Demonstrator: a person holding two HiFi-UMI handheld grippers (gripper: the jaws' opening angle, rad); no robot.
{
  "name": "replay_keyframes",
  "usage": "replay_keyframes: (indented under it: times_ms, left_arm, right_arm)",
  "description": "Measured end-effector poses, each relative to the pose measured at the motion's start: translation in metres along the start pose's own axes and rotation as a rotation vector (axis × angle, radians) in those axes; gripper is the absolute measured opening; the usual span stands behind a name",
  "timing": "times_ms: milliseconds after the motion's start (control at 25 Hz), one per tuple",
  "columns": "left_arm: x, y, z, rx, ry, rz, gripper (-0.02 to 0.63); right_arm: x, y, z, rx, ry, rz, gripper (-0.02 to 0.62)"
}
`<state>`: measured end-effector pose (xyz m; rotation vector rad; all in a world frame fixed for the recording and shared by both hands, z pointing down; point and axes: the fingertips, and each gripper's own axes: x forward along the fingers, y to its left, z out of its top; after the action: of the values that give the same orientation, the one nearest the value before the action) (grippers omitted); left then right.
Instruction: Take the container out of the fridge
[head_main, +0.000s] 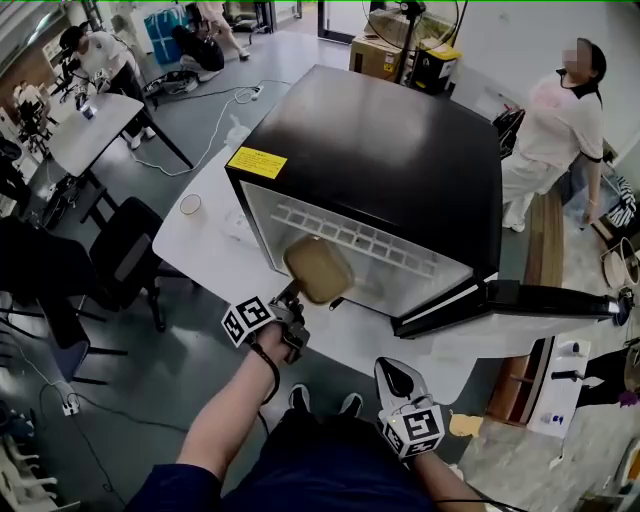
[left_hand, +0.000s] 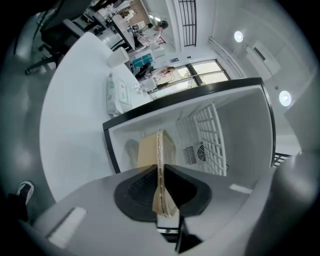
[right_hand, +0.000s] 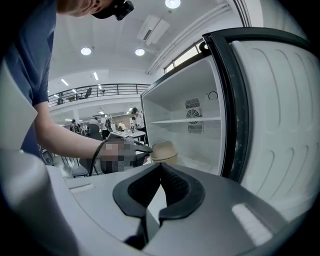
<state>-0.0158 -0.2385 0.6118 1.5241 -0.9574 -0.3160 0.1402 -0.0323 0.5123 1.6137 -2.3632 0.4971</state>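
A tan lidded container (head_main: 318, 270) hangs at the mouth of the open mini fridge (head_main: 380, 140), just in front of its lower compartment. My left gripper (head_main: 296, 290) is shut on the container's near rim. In the left gripper view the rim (left_hand: 156, 150) runs edge-on between the closed pads, with the white fridge interior behind it. My right gripper (head_main: 397, 375) is low near my body, shut with nothing in it. The right gripper view looks past its closed jaws (right_hand: 161, 167) and shows the container (right_hand: 164, 150) at the fridge floor's front edge, with the left gripper (right_hand: 145, 149) on it.
The fridge door (head_main: 520, 298) stands swung open to the right. A wire shelf (left_hand: 210, 135) spans the fridge interior. On the white table (head_main: 200, 250) left of the fridge are a cup (head_main: 190, 204) and a wipes pack (head_main: 240, 225). Black chairs (head_main: 125, 250) stand at left; a person (head_main: 555, 120) at right.
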Motion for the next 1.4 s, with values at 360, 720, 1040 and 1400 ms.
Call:
replay_keyframes:
  times_ms: [360, 720, 1040, 1400]
  left_arm:
    - [-0.055, -0.006, -0.008, -0.009, -0.037, -0.004, 0.046]
    - [-0.115, 0.000, -0.021, -0.034, -0.083, 0.008, 0.046]
    - [-0.159, 0.003, -0.039, -0.058, -0.094, 0.015, 0.046]
    - [-0.194, 0.005, -0.054, -0.068, -0.048, 0.027, 0.046]
  right_arm:
    - [0.004, -0.003, 0.017, -0.015, -0.045, 0.036, 0.006]
    - [0.002, -0.004, 0.028, -0.011, -0.077, 0.055, 0.006]
    - [0.004, -0.015, 0.020, -0.004, -0.060, 0.056, 0.007]
    - [0.004, -0.023, 0.037, 0.008, -0.096, 0.002, 0.006]
